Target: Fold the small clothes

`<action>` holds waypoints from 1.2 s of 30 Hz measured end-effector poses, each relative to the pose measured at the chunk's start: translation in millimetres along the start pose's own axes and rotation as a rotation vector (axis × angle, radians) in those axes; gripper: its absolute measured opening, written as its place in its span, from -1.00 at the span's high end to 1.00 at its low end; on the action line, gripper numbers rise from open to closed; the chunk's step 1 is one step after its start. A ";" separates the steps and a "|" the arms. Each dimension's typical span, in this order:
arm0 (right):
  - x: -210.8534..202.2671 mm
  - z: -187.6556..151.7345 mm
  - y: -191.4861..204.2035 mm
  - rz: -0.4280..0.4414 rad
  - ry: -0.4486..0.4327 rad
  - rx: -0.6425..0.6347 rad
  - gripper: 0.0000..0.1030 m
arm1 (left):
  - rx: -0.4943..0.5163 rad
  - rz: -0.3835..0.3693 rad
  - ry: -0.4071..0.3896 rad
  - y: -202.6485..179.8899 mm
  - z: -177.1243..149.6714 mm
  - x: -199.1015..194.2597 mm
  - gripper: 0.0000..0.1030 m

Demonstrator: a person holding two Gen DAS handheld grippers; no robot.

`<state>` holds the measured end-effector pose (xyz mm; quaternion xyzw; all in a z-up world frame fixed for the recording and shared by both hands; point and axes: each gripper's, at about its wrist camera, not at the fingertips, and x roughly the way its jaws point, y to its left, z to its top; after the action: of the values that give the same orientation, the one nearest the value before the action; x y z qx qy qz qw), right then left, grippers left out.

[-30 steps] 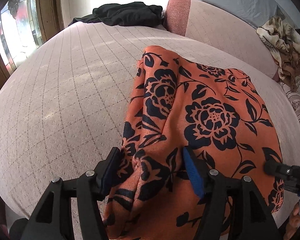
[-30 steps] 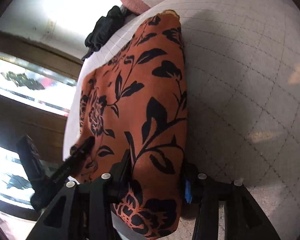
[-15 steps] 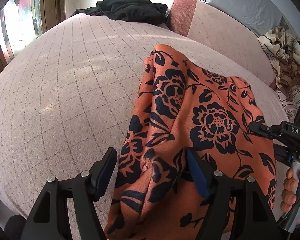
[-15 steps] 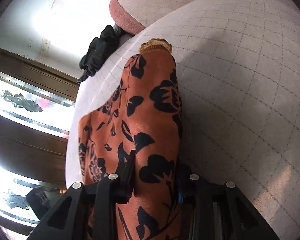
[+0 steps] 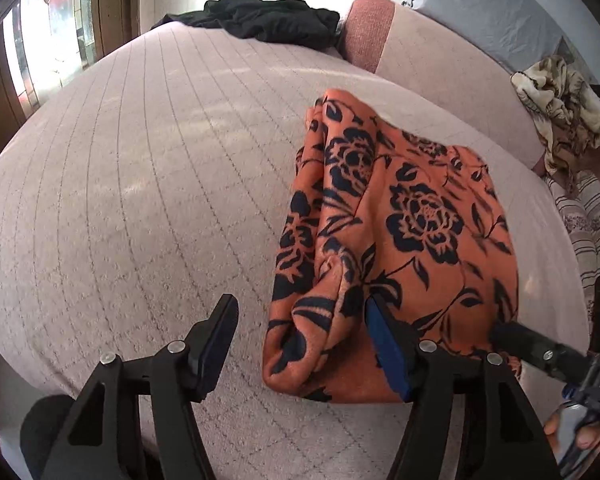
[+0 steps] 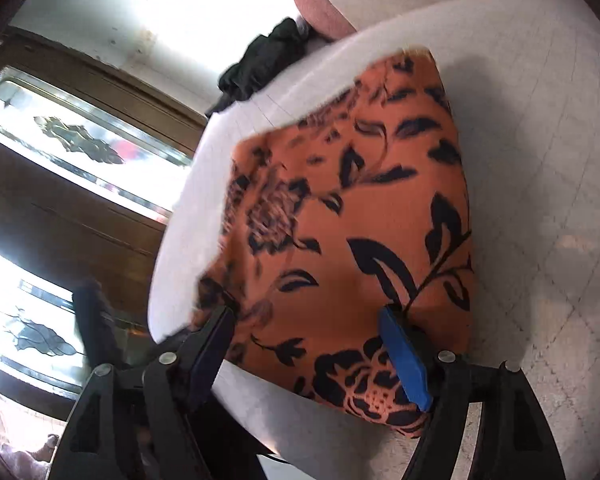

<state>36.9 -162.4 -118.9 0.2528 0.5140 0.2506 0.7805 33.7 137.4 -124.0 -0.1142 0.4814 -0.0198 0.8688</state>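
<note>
Left wrist view: orange floral garment lies bunched on pink quilted bed, centre-right of frame. Left gripper fingers apart, closing slightly; cloth edge between them, against blue pad only, not pinched. Black clothes heaped at top centre, beige patterned cloth upper right. Right wrist view: right gripper fingers apart and opening over near edge of garment, cloth between, not clamped. Bed fills right side.

Black garment and beige blanket lie apart.
</note>
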 end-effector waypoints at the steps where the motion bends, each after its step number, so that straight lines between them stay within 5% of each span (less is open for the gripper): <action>1: -0.1 -3.0 1.0 -0.001 -0.033 -0.028 -0.51 | 0.016 -0.003 -0.029 1.0 8.0 -8.2 -0.30; 4: -0.7 -1.0 7.9 -0.015 -0.034 -0.049 -0.51 | 0.052 -0.035 -0.062 -4.5 38.2 -10.4 -0.30; 7: -1.1 -0.3 2.4 0.013 -0.034 -0.027 -0.51 | 0.059 -0.075 -0.008 -9.7 74.1 20.9 -0.27; 11: -3.7 -3.5 0.1 0.024 -0.039 -0.030 -0.51 | 0.024 -0.083 0.132 -9.5 111.3 87.0 0.40; 13: -4.8 -4.3 -0.4 0.031 -0.034 -0.034 -0.51 | -0.024 -0.071 0.178 0.7 118.8 117.1 0.32; 16: -8.2 -5.7 -4.5 0.046 -0.027 -0.035 -0.51 | -0.045 -0.082 0.144 3.2 125.6 108.4 0.25; 23: -11.2 -5.4 -8.8 0.058 -0.027 -0.016 -0.51 | 0.004 -0.094 0.019 0.0 73.8 21.2 0.24; 27: -10.1 -3.9 -5.2 0.041 -0.025 -0.015 -0.57 | 0.043 0.003 0.096 3.4 30.4 44.0 0.22; 30: -8.1 -0.6 -0.8 0.026 -0.004 -0.021 -0.58 | -0.036 -0.026 0.053 12.4 36.2 23.2 0.25; 33: -10.7 3.8 0.8 0.026 0.006 -0.009 -0.58 | 0.012 -0.067 -0.042 2.1 37.7 -16.3 0.25; 36: -8.5 5.2 0.8 0.027 0.003 0.009 -0.58 | 0.063 -0.053 -0.042 -4.1 21.9 -23.0 0.23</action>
<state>38.7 -168.0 -110.8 0.2630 0.5127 0.2592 0.7751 40.1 140.7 -92.8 -0.1000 0.4590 -0.0557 0.8811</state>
